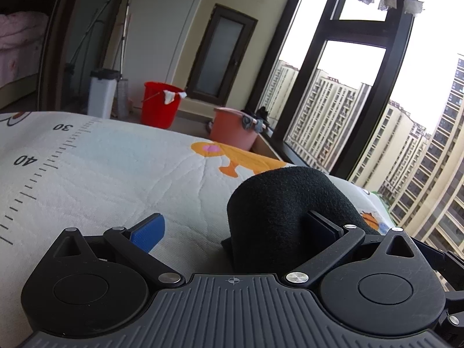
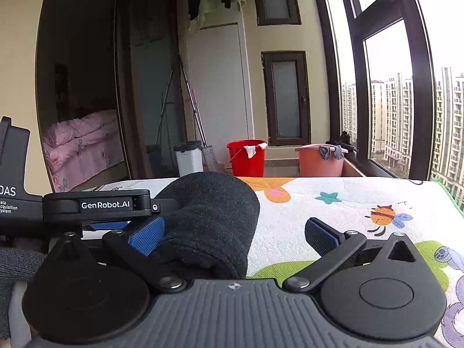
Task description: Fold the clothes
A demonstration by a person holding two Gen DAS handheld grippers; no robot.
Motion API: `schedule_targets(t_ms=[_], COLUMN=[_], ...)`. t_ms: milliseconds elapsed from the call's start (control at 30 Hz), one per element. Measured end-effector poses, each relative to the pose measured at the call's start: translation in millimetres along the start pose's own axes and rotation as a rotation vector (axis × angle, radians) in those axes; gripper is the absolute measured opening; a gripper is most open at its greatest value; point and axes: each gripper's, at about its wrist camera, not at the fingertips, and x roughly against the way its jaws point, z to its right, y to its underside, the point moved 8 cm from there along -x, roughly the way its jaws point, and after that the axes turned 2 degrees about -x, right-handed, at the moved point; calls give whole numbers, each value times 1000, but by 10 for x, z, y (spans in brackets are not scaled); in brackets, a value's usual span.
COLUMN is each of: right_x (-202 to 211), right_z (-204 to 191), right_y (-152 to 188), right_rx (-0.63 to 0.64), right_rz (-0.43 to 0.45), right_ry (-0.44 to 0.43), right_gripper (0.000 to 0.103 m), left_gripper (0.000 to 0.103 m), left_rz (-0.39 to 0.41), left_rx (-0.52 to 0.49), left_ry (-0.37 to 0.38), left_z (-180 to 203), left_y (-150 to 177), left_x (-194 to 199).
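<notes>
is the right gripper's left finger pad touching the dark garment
Touching. The right wrist view shows the blue pad pressed against the bunched dark garment, no gap between them.

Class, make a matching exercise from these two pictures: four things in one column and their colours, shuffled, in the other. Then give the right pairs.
Things:
1. bucket with a white rag on its rim
2. basin by the window
3. bundled garment
4. bedding in the far room

Colours:
A. pink floral
B. dark grey
C. bright red
D. salmon

Pairs: 1-C, 2-D, 3-B, 4-A
</notes>
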Motion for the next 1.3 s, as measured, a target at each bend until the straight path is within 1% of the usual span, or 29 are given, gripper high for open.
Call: schedule_targets(t_ms=[167,567,733,1300], right_x=[-11,-22,-3,-43], right_z=[48,43,109,145], right_y=[-6,-12,-19,-11], right_rx=[-35,-26,-30,-41], right_rz=[-8,-4,-5,-11], right_ry=[-27,-19,-24,-34], right_gripper=[103,103,103,103], left_gripper=[103,103,103,103], left_rz=[-1,2,3,-7], left_rx=[9,8,8,37], left_ry=[4,2,1,24], left_z=[-19,-33,-26,-83], left_y=[1,3,16,-13], left_x=[12,35,34,5])
